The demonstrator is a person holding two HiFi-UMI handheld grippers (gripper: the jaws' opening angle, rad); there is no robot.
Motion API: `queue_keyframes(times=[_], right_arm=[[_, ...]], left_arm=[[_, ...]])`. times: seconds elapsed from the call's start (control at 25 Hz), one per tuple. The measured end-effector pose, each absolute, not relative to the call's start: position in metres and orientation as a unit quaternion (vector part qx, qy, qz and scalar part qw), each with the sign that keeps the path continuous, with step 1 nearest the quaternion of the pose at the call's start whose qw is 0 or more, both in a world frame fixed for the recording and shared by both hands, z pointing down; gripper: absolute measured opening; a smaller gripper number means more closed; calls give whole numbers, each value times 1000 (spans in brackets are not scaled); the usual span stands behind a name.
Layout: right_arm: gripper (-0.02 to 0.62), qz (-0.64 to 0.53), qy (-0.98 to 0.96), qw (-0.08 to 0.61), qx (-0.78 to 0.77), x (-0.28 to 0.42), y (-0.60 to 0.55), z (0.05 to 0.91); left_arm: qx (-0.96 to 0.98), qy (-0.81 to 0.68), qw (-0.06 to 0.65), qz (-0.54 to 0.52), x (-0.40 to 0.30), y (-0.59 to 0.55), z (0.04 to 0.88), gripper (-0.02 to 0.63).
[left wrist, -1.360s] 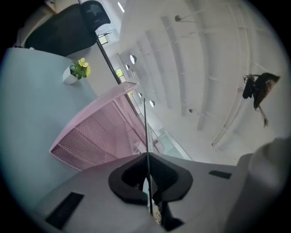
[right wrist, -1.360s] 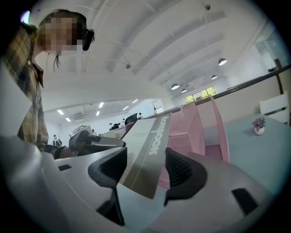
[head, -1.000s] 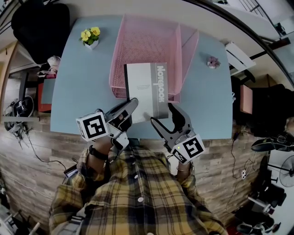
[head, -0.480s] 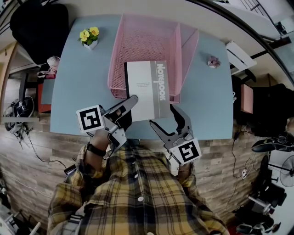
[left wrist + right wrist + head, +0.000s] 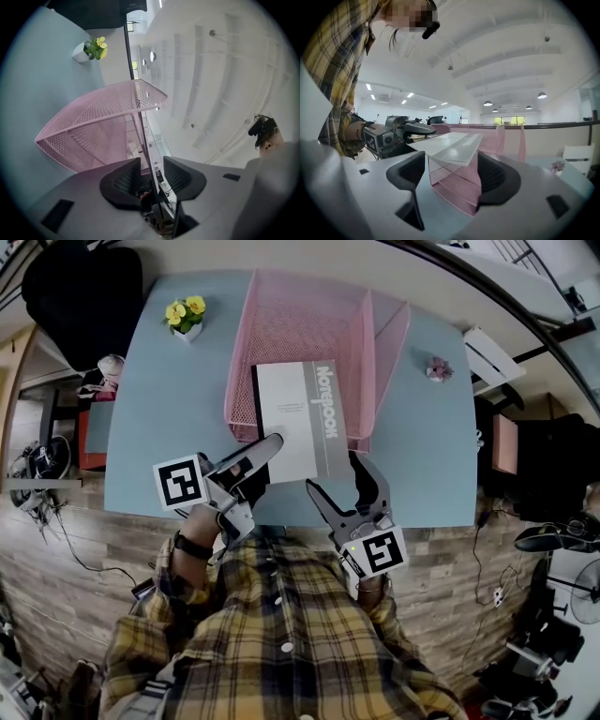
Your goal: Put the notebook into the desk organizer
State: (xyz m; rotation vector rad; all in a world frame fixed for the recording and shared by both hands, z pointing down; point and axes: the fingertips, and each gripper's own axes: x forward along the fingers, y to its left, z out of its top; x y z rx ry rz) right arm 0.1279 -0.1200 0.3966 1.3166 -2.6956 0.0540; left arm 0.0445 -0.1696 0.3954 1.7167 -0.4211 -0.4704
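The left gripper is straddling the notebook at its left overhanging corner, jaws having just been opening, pads standing clear of it; the right gripper is gaping wide, empty, beside the right corner. The notebook is lying across the front rim of the organizer; only the left gripper view is showing those gaps, the head view hiding that corner.

The notebook rests atop the desk organizer, with a flowerpot left of both.
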Motion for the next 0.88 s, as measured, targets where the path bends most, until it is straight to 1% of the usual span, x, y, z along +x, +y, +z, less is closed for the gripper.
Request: queue_keyframes(times=[0.12,0.2,0.28,0.36,0.52,0.64,0.72,0.88], right_arm=[[331,21,-893,70,444,126,-123,396],[331,22,-891,65,450,126,-125,394],[331,25,-888,60,456,127,-127,392],[331,28,-885,59,461,128,-129,391],[331,33,-881,60,469,129,-132,392],[331,38,-879,59,472,129,-133,392],[331,37,-878,60,474,129,-134,391],[331,32,-876,63,478,128,-135,390]], left_arm=[[757,-197,593,-191,40,-167,394,212],[773,-219,571,-171,35,-165,395,246],[799,-247,530,-142,28,-163,396,268],[825,-269,483,-115,23,-163,393,280],[853,-293,422,-85,19,-158,387,305],[878,-312,357,-61,20,-152,382,316],[893,-320,314,-44,21,-148,380,316],[909,-327,257,-23,22,-140,377,316]])
